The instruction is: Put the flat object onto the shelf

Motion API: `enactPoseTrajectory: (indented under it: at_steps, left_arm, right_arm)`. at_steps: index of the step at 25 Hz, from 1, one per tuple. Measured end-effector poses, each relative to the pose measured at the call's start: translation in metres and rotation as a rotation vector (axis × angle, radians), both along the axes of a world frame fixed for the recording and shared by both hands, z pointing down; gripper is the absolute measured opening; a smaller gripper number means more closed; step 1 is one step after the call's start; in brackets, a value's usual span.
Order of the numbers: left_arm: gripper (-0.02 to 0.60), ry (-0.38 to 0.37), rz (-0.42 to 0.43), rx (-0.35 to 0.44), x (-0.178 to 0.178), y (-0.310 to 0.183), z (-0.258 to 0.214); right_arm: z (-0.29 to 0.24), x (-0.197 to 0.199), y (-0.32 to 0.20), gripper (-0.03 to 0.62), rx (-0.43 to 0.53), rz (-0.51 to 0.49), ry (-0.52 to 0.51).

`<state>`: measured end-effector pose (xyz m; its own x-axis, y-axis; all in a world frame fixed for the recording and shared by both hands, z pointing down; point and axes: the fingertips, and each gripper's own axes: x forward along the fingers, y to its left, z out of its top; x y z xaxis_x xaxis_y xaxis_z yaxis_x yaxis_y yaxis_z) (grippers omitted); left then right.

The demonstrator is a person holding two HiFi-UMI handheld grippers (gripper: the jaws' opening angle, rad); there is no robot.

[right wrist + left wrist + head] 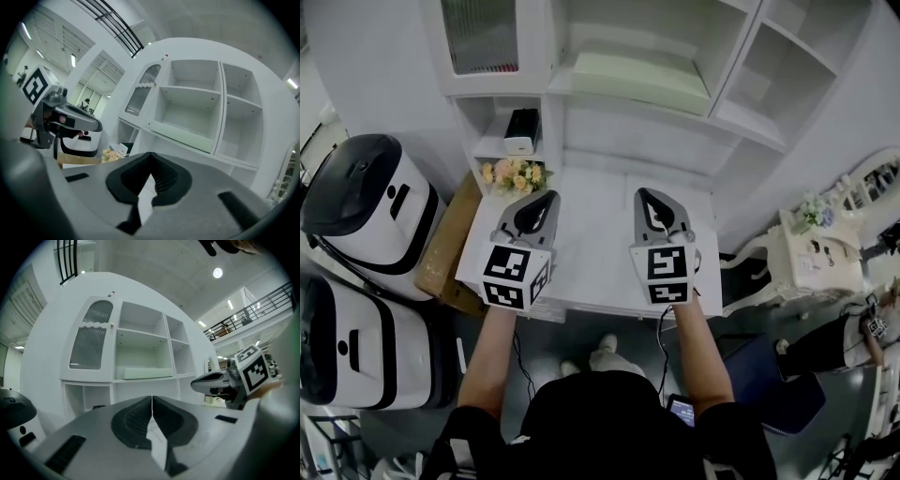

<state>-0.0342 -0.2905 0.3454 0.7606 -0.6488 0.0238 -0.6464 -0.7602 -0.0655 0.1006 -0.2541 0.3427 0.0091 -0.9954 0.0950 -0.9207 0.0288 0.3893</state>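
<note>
Lying on the shelf (140, 381), flat object (642, 80), well beyond the clenched, empty left claw (550, 195) and right claw (643, 193).

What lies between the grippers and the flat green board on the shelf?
Head view: only bare white desktop separates the left gripper and right gripper from the shelf unit holding the flat green board.

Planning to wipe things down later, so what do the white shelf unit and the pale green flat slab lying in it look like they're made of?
The shelf unit: likely painted wood or board, smooth matte white, with crisp flat panels and square edges. The flat slab: unclear, perhaps foam, plastic or painted board; matte pale green, uniform, straight-edged, no visible grain.
</note>
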Motion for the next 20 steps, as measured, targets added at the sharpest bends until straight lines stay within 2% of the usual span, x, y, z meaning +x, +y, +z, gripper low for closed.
enactPoseTrajectory:
  at_steps: [10, 20]
  left_arm:
    - [0.006, 0.007, -0.003, 0.008, -0.005, 0.02, 0.005]
    - [0.007, -0.004, 0.003, 0.001, 0.012, 0.043, 0.006]
  right_arm:
    - [0.0, -0.01, 0.02, 0.0, 0.023, -0.029, -0.017]
    - [0.007, 0.002, 0.045, 0.0, 0.038, -0.043, -0.072]
